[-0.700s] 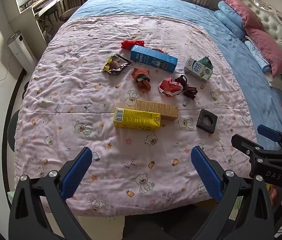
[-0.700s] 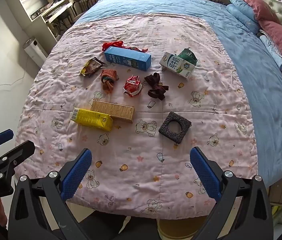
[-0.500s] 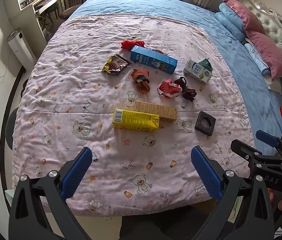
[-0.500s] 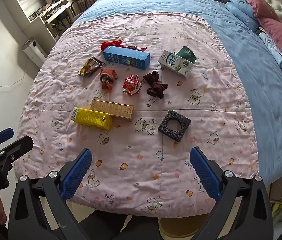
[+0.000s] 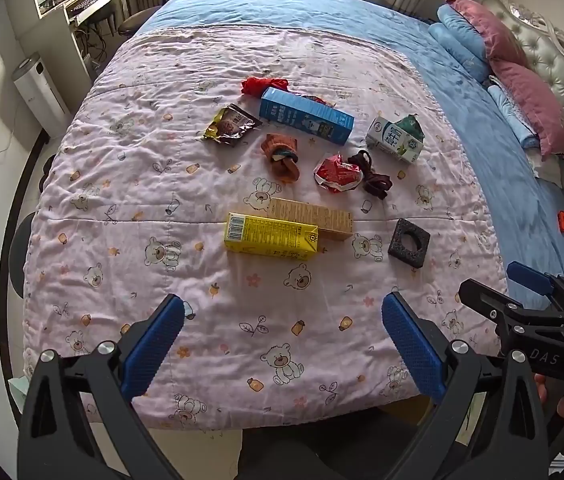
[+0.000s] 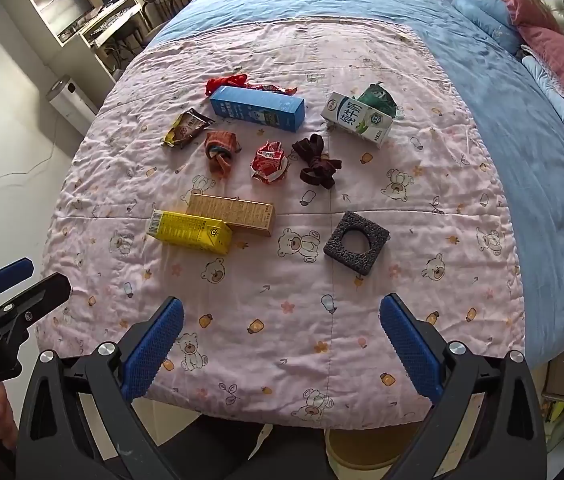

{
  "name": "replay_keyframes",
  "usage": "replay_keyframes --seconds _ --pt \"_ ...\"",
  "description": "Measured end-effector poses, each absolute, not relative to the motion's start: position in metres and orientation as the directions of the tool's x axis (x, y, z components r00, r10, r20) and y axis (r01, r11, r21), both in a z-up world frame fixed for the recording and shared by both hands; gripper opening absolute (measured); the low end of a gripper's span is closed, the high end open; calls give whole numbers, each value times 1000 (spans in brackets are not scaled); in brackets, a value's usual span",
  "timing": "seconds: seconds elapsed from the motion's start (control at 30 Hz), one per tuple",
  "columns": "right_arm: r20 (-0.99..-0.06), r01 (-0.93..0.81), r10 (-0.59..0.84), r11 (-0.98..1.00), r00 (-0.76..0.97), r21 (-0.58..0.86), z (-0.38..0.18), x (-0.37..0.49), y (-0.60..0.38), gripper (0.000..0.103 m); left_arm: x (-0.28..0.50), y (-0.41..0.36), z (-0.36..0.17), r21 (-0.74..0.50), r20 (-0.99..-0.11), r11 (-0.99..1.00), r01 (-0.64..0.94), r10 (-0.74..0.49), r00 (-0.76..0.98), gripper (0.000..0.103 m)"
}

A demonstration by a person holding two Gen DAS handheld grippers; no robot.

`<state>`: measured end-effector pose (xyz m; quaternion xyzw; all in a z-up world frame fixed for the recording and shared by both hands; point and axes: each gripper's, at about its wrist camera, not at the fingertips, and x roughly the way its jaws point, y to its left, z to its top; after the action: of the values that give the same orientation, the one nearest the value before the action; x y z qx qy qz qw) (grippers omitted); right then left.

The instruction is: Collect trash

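Note:
Trash lies on the pink bear-print quilt (image 5: 142, 184): a yellow carton (image 5: 271, 237) against a tan box (image 5: 310, 218), a blue box (image 5: 305, 115), a white-green milk carton (image 5: 395, 139), a brown snack wrapper (image 5: 231, 125), a crumpled red wrapper (image 5: 337, 173), a red scrap (image 5: 263, 85) and a black foam square (image 5: 409, 242). The same items show in the right wrist view, with the yellow carton (image 6: 189, 232) and foam square (image 6: 357, 241) nearest. My left gripper (image 5: 282, 344) and right gripper (image 6: 280, 344) are both open and empty, above the quilt's near edge.
An orange sock bundle (image 5: 282, 154) and a dark brown cloth tie (image 5: 372, 174) lie among the trash. Blue bedspread (image 5: 482, 128) and pillows (image 5: 522, 92) are to the right, a desk (image 5: 90, 0) and white appliance (image 5: 40, 94) to the left. A tan bin (image 6: 366, 446) stands below the bed's edge.
Both grippers have drawn back slightly from the bed, so more of the quilt's near edge shows. Both stay open. Nothing on the quilt has moved.

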<state>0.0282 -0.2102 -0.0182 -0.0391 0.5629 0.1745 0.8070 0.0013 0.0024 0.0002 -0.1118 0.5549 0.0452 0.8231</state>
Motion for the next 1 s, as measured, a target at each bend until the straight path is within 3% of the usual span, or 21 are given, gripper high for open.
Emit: replay_keyframes --seconds 1.0 --pt "-919 -316 265 934 291 169 -15 24 -204 95 -8 18 -4 -157 -925 964 -214 -67 373 99"
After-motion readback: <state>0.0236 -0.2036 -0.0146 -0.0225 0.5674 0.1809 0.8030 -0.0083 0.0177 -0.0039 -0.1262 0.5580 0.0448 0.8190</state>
